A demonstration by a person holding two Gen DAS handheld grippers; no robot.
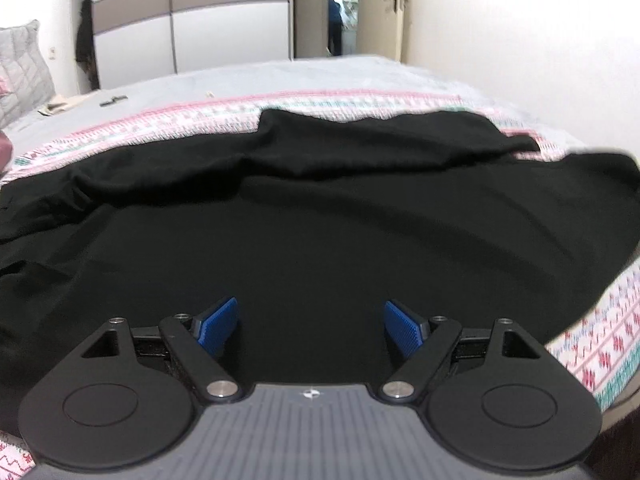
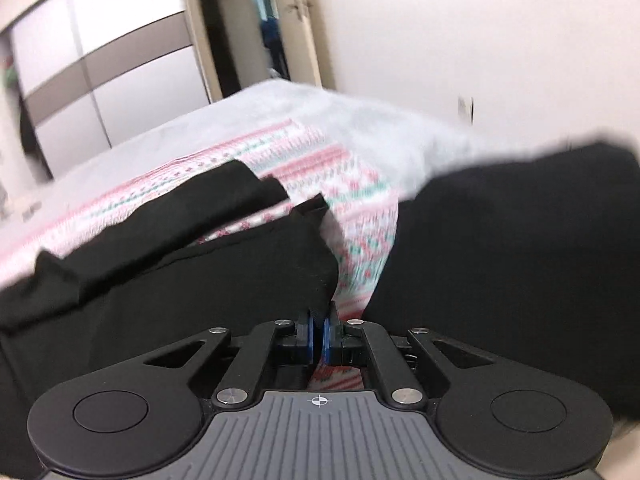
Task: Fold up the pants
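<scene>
Black pants (image 1: 320,216) lie spread across a bed with a pink, white and green patterned blanket (image 1: 224,116). My left gripper (image 1: 312,320) is open, its blue pads (image 1: 218,326) wide apart just above the black cloth, holding nothing. In the right wrist view the pants (image 2: 200,276) show as two black masses with a strip of blanket (image 2: 360,248) between them. My right gripper (image 2: 319,328) is shut, its blue pads (image 2: 308,336) pinching the edge of the black cloth.
A grey sheet (image 1: 280,72) covers the far bed. A grey pillow (image 1: 20,68) sits at the far left. A wardrobe (image 1: 192,12) and an open door (image 1: 340,12) stand behind. A white wall (image 1: 520,40) runs along the right.
</scene>
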